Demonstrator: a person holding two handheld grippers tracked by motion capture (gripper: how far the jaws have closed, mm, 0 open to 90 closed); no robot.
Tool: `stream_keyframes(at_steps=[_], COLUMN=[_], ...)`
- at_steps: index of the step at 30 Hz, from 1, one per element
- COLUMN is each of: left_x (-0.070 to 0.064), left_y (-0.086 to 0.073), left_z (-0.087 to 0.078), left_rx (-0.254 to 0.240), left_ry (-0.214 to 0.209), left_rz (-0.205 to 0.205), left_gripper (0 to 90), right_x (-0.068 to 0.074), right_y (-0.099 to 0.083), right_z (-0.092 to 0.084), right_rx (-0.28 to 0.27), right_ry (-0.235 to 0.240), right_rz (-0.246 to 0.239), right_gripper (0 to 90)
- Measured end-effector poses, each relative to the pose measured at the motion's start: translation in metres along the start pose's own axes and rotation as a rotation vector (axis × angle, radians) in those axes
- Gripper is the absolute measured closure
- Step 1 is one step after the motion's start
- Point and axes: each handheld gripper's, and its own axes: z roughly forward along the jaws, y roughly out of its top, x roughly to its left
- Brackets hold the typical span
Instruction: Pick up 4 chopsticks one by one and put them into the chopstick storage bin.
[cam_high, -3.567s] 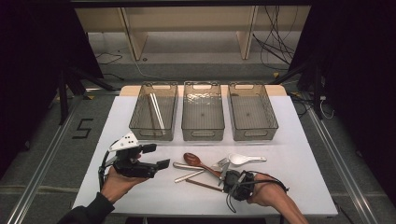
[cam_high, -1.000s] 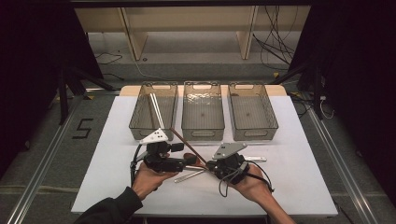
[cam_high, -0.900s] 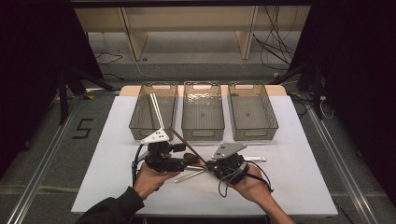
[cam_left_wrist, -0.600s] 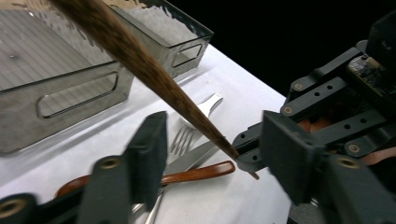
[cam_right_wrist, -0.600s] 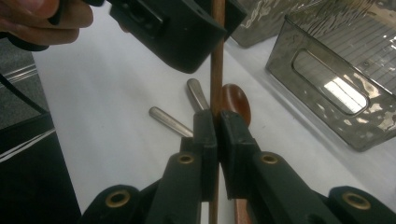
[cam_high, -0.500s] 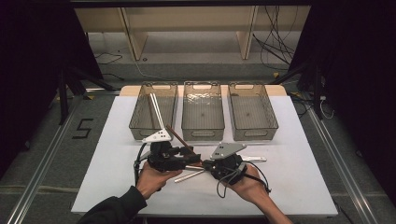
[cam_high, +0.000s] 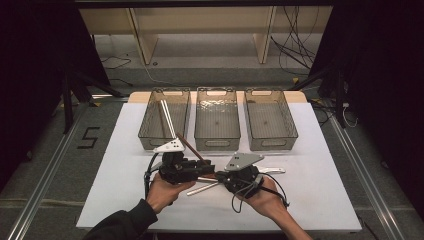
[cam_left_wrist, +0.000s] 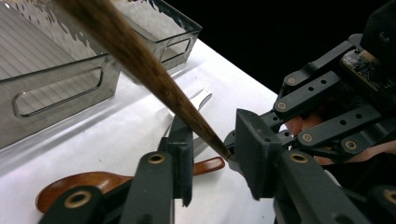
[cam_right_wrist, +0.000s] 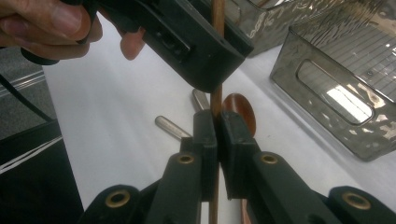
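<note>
Both grippers meet near the front middle of the bench (cam_high: 325, 165), working one wooden chopstick (cam_left_wrist: 140, 60) between them.

Right gripper (cam_right_wrist: 217, 135): jaws pinched tight on the chopstick's shaft, which runs straight up between them and on behind the left gripper's body above. This looks like the anchoring grip, there to keep the stick from rolling or dropping.

Left gripper (cam_left_wrist: 212, 158): jaws spread with a clear gap. The chopstick's thin tip ends right at the inner face of its right-hand jaw, and the thick end slants up and away past the top left of the left gripper view. The jaws are not clamping it; whether the tip actually touches that jaw is hard to tell at this angle. My read: a handover or regrip, with the left either lining up to close on the tip or having just let go.

Below and beyond the left jaws a brown wooden spoon (cam_left_wrist: 88, 184) lies flat on the bench, a pale metal handle (cam_left_wrist: 198, 100) farther off. Ahead of the right jaws sit the spoon's bowl and two metal handle ends (cam_right_wrist: 170, 126).

Three clear bins (cam_high: 217, 120) stand in a row beyond both grippers; the left bin (cam_high: 150, 127) holds pale sticks, so it is probably where the chopstick goes.
</note>
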Motion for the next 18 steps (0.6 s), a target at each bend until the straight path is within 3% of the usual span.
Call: stream_keyframes(at_steps=[4,10,14,18], left_x=[0.0013,0.0017,0.0009,0.0035], left_y=[0.0006,0.0016,0.0036,0.0053], left_z=[-0.0009,-0.0016,-0.0029,-0.0048], left_rx=[-0.004,-0.016,-0.012,-0.01], left_ry=[-0.01,-0.051,-0.065,-0.072], left_rz=[-0.003,-0.039,-0.037,-0.074], left_gripper=[72.6,78.9,82.7,83.5], right_x=[0.0005,0.0014,0.0023,0.0016], right_y=[0.0002,0.0003,0.0005,0.0006], right_z=[-0.0004,0.0001,-0.0001,-0.0014], right_rx=[-0.005,-0.009,-0.017,-0.03], right_ry=[-0.001,0.001,0.002,0.009], right_rz=[0.0,-0.006,-0.007,0.0], right_gripper=[86.1,86.0,86.0,85.3])
